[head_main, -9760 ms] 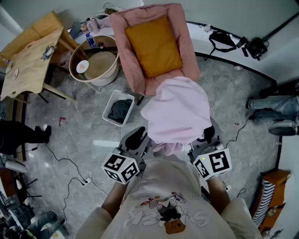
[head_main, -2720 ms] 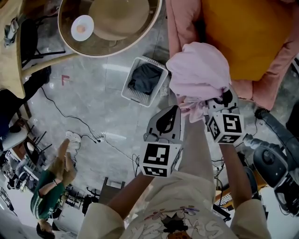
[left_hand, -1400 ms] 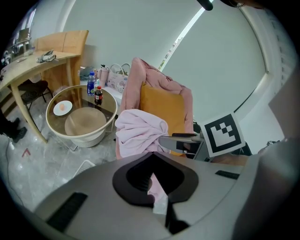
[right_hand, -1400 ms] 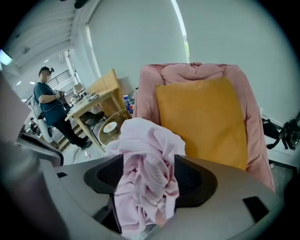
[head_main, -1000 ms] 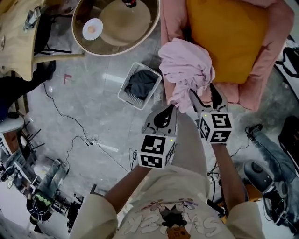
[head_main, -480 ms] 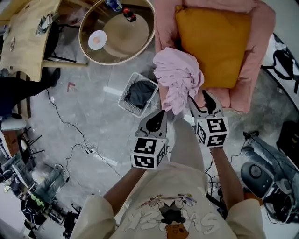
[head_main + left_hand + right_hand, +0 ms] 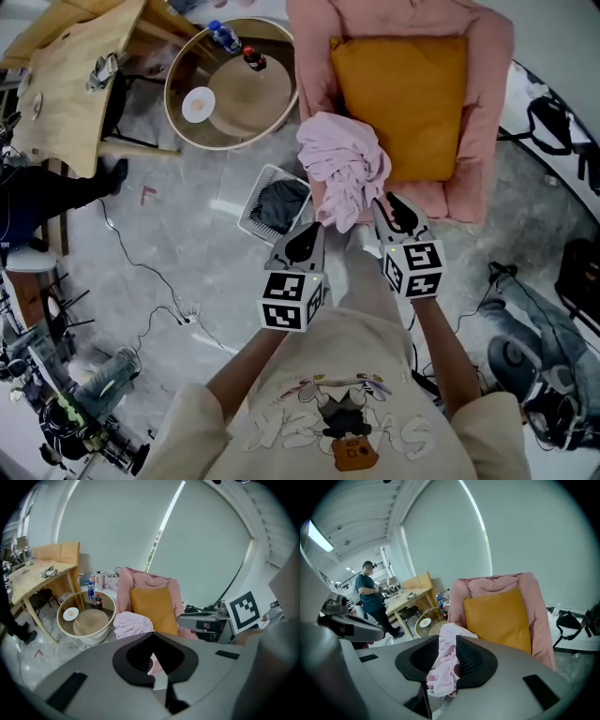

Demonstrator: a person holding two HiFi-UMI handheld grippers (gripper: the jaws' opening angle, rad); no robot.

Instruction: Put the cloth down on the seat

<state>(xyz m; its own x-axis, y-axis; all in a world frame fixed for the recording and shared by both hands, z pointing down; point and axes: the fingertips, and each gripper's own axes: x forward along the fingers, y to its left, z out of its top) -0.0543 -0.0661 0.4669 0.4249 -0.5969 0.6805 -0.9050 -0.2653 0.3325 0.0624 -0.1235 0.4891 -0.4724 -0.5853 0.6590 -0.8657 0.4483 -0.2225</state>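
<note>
Pink armchair bears an orange cushion; grey floor bears a basket.

Cloth, just ahead of left claw, was thin pink fabric, matt and heavily creased. Claw shell was smooth matt grey plastic with a black matt liner round the tips. Its marker cube carried flat black-on-white print. Armchair beyond the claw had soft pink upholstery, rumpled. Cushion on it was mustard cloth, matt and smooth. Floor left of claw was grey stone-look, polished, with glare. Basket beside claw was white slotted plastic. Bench far left was bare pale wood. Round table had a glossy clear top.
</note>
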